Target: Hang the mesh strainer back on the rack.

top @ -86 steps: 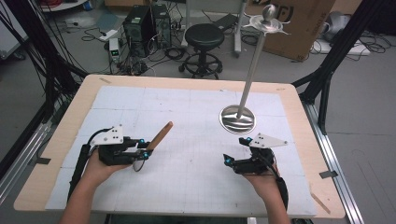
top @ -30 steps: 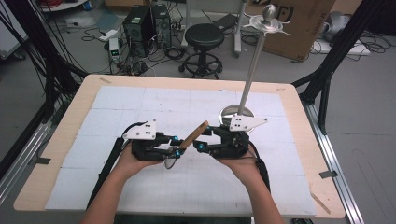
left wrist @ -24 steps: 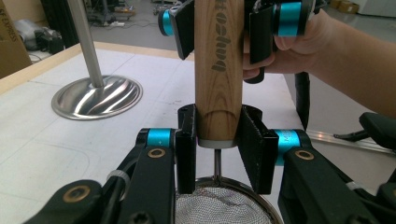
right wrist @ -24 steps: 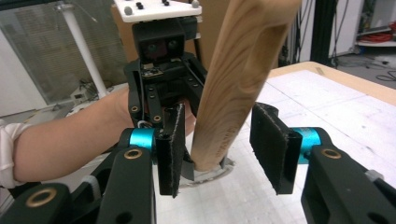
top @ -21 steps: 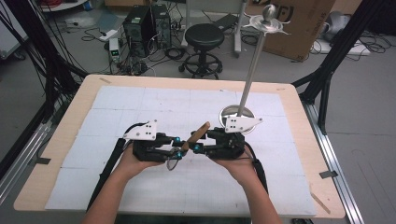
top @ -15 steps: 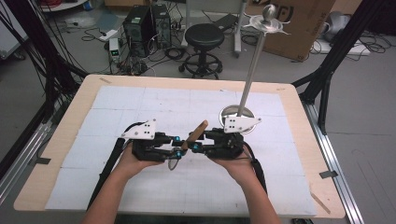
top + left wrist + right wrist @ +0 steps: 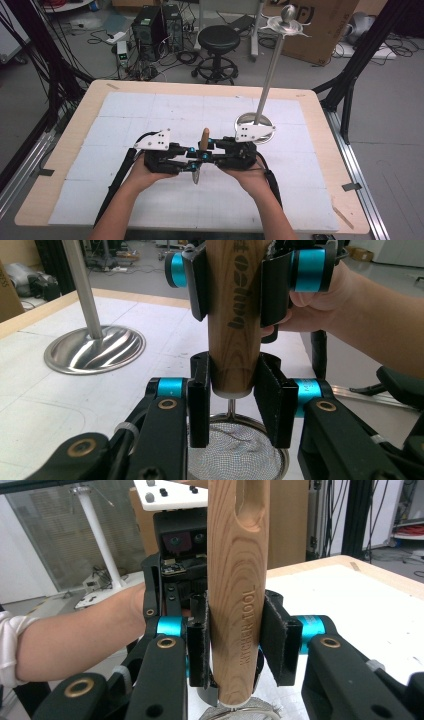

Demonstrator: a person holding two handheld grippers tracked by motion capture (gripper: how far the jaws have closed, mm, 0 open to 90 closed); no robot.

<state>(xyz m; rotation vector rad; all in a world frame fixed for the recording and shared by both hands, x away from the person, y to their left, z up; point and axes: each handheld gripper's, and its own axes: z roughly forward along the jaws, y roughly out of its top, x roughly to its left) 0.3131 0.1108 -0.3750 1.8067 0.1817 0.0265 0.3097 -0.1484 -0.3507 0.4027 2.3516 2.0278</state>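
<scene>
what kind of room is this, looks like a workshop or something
Probably a robotics or data-collection lab rather than a home. A worktable stands inside black framing, desktop computers with loose cables sit on the bare floor behind it, and a large cardboard box stands near a stool.

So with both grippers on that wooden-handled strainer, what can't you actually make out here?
- Strainer mesh: left gripper view, its front cut off by the bottom edge and flanked by the jaws.
- Wooden handle top: right gripper view, cut off by the top edge.
- Handle lettering: left gripper view, partly covered by the right gripper.
- High view: the mesh below the left gripper is too small to read.
</scene>
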